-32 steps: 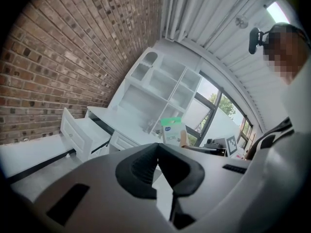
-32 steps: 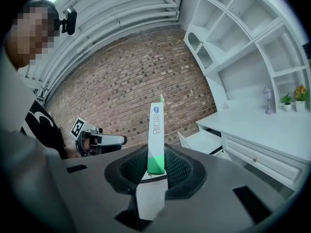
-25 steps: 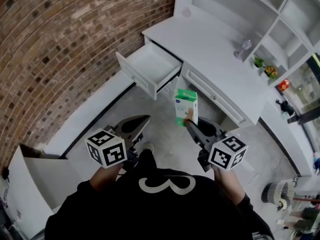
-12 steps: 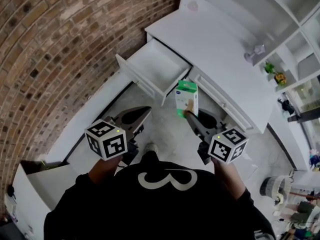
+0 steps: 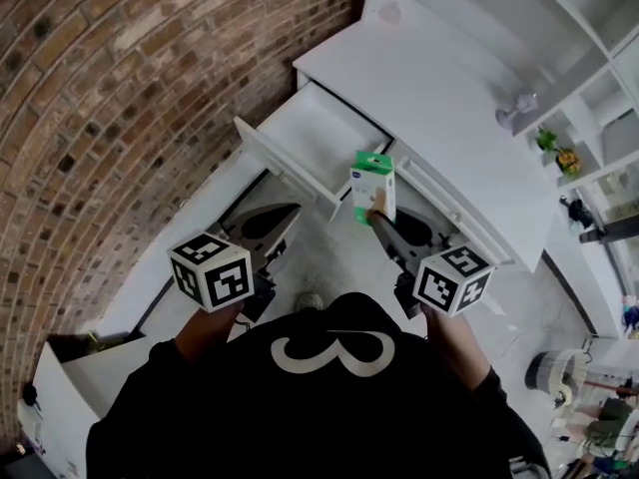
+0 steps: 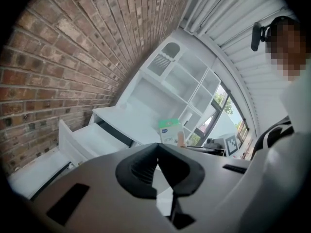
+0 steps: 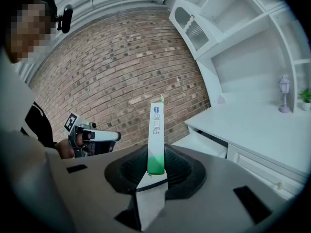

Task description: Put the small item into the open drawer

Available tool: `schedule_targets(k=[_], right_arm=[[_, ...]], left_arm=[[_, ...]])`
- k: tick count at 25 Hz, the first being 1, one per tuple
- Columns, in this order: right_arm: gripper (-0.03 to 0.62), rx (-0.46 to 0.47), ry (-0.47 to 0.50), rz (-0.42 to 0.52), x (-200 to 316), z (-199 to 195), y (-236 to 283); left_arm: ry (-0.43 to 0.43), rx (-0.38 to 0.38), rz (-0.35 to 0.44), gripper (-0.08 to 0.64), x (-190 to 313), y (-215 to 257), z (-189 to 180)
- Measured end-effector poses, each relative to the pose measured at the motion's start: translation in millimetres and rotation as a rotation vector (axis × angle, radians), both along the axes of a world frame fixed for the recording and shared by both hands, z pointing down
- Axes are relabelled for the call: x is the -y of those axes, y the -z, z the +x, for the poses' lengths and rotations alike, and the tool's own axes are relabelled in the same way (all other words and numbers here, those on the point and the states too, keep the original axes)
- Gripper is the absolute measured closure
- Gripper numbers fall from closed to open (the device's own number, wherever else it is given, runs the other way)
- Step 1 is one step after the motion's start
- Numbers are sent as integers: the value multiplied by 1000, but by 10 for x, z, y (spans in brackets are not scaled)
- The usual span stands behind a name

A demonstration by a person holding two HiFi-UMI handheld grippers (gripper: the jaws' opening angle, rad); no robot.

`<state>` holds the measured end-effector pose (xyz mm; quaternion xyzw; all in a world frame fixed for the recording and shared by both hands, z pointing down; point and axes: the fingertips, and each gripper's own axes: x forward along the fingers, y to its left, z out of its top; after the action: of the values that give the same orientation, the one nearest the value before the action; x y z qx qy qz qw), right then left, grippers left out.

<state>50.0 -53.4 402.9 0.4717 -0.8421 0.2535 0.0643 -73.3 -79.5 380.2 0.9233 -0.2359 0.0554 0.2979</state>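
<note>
A small green and white box (image 5: pixel 372 188) stands upright in my right gripper (image 5: pixel 376 214), which is shut on its lower end. In the right gripper view the box (image 7: pixel 155 137) rises edge-on from between the pads of the right gripper (image 7: pixel 156 168). The box hangs above the floor beside the front right corner of the open white drawer (image 5: pixel 303 140), which looks empty. My left gripper (image 5: pixel 282 220) is lower left of the drawer, shut with nothing in it. In the left gripper view, the tips of the left gripper (image 6: pixel 158 145) meet, with the box (image 6: pixel 170 130) and drawer (image 6: pixel 92 139) beyond.
The drawer belongs to a white desk (image 5: pixel 449 88) against a brick wall (image 5: pixel 120 98). Shelves behind it hold a small lamp (image 5: pixel 517 108) and a plant (image 5: pixel 548 140). A white cabinet (image 5: pixel 70 392) stands at the lower left. Grey floor lies under both grippers.
The right gripper has carried the box a little forward, nearer the drawer's front corner. The left gripper has stayed about where it was.
</note>
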Motion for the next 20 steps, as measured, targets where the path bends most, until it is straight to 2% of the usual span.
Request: schedule_targets(k=[13, 20], right_arm=[[500, 9, 13, -46, 537, 197, -242], [500, -67, 57, -83, 1041, 230, -441]], left_arm=[[57, 27, -16, 558, 487, -104, 99], [101, 25, -42, 558, 849, -172, 145]])
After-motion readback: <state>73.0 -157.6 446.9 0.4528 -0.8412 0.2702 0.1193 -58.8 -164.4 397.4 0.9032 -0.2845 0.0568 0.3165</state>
